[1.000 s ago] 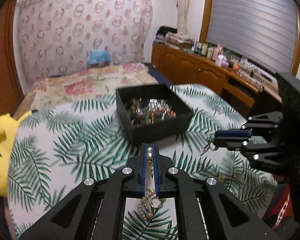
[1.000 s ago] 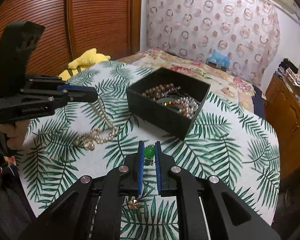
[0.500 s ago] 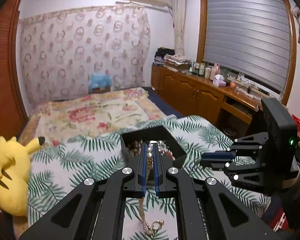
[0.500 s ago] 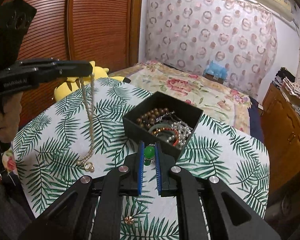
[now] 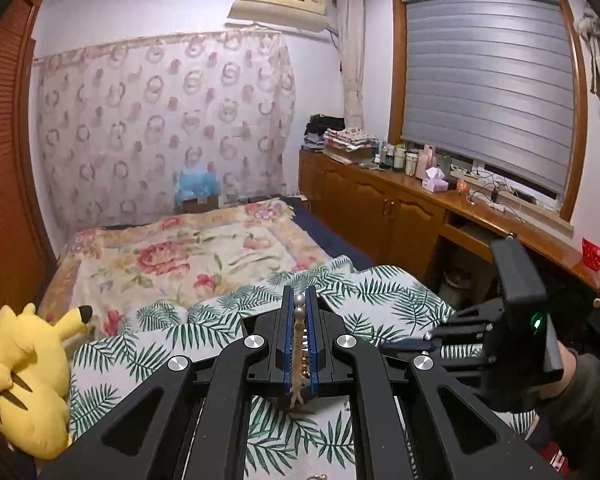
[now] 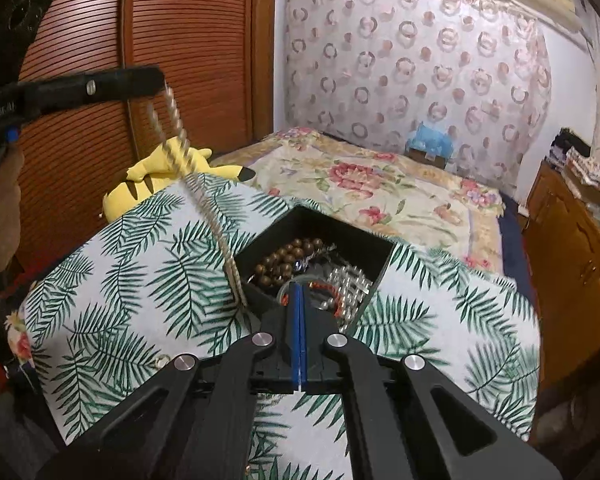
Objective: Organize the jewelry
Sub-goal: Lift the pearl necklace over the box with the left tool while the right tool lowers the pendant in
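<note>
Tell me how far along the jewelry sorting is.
Done: several bead strands lie in the black box. In hand: the left gripper holds the pearl necklace dangling beside the box. Left: drop it in, then collect the small gold piece on the tablecloth.

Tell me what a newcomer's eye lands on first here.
First, the pearl necklace dangling from the raised left gripper down to the black box of beads on the palm-leaf cloth. Then the yellow plush toy at the cloth's left edge.
</note>
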Demonstrator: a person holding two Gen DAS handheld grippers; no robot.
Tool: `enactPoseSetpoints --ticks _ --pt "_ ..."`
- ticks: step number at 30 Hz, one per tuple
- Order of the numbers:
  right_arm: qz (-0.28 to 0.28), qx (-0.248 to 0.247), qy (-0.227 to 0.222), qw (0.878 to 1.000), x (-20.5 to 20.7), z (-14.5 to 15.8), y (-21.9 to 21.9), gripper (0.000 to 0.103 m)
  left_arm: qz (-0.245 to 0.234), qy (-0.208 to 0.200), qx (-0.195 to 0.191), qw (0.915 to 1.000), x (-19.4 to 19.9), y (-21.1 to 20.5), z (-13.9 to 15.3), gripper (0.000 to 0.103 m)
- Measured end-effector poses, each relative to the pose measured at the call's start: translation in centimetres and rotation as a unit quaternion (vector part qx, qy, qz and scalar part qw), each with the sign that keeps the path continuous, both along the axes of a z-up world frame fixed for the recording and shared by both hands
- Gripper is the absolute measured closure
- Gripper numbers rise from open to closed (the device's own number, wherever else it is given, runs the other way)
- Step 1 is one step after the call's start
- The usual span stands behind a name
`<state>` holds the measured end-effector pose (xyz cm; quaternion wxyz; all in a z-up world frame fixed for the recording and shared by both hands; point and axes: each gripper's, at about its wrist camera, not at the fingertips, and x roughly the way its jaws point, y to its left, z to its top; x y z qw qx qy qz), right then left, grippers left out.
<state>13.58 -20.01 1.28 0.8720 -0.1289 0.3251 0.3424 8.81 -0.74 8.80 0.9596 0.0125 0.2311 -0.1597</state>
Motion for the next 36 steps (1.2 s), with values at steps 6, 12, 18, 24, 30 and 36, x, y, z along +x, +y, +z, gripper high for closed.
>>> enactPoseSetpoints --ticks 6,12,18,24,30,36 --pt "0.008 -0.015 0.049 0.999 -1.1 -4.6 0.4 0.069 0.001 -0.001 0.0 1.0 -0.1 -0.2 0.0 0.098" --pt "0.005 -0.054 0.08 0.995 -2.0 -8.2 2.3 0.064 0.002 -0.002 0.003 1.0 -0.4 -0.2 0.2 0.098" --pt "0.001 -0.1 0.06 0.993 -3.0 -9.4 3.8 0.069 0.003 -0.003 0.004 1.0 -0.6 -0.1 0.3 0.098" --pt "-0.014 -0.099 0.053 0.994 -2.4 -9.1 2.2 0.088 0.004 -0.009 0.001 1.0 -0.6 0.3 0.8 0.098" --pt "-0.009 -0.058 0.029 0.998 -2.2 -5.4 1.2 0.088 0.004 -0.022 0.0 0.9997 0.0 0.5 2.4 0.098" --pt "-0.011 -0.033 -0.008 0.999 -1.0 -1.1 0.8 0.088 0.008 -0.037 0.002 0.9993 1.3 0.0 4.3 0.098"
